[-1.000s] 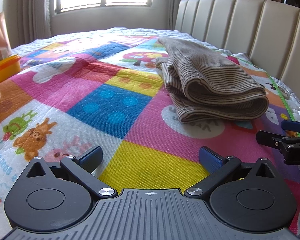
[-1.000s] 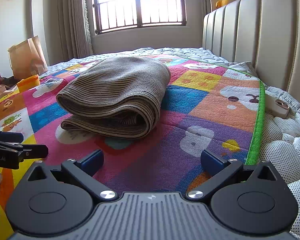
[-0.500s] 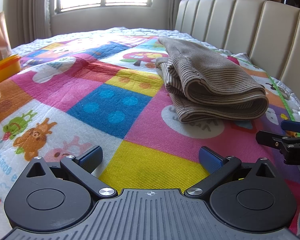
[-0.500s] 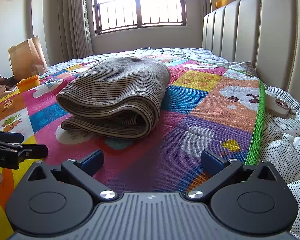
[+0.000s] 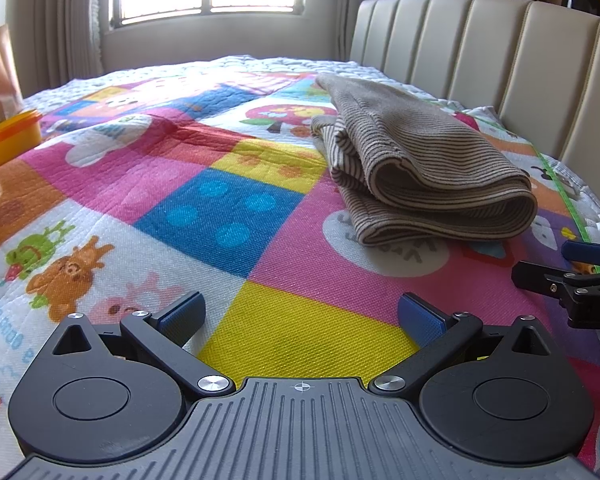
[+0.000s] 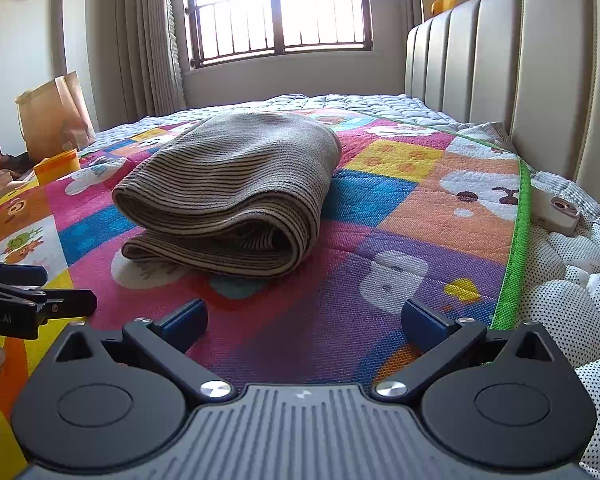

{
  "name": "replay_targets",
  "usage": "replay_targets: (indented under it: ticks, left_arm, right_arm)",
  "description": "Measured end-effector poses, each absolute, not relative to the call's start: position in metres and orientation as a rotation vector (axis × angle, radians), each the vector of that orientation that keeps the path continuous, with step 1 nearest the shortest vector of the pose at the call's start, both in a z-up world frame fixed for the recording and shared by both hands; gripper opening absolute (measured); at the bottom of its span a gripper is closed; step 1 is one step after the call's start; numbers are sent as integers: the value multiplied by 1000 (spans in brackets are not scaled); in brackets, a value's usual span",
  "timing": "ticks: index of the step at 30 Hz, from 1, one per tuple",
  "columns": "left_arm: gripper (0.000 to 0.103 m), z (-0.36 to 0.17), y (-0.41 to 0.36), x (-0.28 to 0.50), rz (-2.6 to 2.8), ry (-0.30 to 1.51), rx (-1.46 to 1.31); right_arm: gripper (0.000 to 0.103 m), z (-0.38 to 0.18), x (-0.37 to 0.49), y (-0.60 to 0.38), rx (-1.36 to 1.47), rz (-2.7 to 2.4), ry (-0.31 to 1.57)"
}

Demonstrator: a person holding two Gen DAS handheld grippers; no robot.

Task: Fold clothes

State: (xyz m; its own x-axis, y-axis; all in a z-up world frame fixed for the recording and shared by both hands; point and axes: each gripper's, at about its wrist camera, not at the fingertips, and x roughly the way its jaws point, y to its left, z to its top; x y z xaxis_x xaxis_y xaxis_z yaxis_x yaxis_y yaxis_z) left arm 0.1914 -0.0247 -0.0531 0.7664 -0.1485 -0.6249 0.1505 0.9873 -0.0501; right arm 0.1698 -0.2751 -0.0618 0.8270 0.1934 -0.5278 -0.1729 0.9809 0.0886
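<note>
A brown striped garment [image 5: 424,168] lies folded into a thick bundle on the colourful patchwork mat [image 5: 228,216], close to the headboard. In the right wrist view the same garment [image 6: 228,196] sits ahead and left of centre. My left gripper [image 5: 300,316] is open and holds nothing, low over a yellow square, well short of the garment. My right gripper [image 6: 304,318] is open too, with nothing between its blue pads, hovering over a purple patch just before the bundle. Each gripper shows at the edge of the other's view, the right gripper [image 5: 576,280] and the left gripper [image 6: 24,300].
A padded beige headboard [image 6: 512,80] runs along the right. A small pinkish-white device [image 6: 556,216] lies on the bare mattress past the mat's green edge. A yellow tub [image 5: 12,144] and a brown paper bag [image 6: 52,116] stand at the far left. A barred window [image 6: 280,8] lies ahead.
</note>
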Motion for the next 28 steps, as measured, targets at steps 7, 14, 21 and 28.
replay_targets:
  ticks: [7, 14, 21, 28]
  left_arm:
    - [103, -53, -24, 191, -165, 676, -1]
    - [103, -53, -25, 191, -163, 672, -1]
    - [103, -53, -26, 191, -158, 674, 6]
    - [103, -53, -25, 190, -160, 669, -1]
  right_arm:
    - [103, -62, 172, -277, 48, 201, 575]
    - [103, -63, 172, -278, 54, 204, 574]
    - [103, -63, 172, -278, 57, 205, 575]
    - [103, -62, 173, -276, 46, 200, 582]
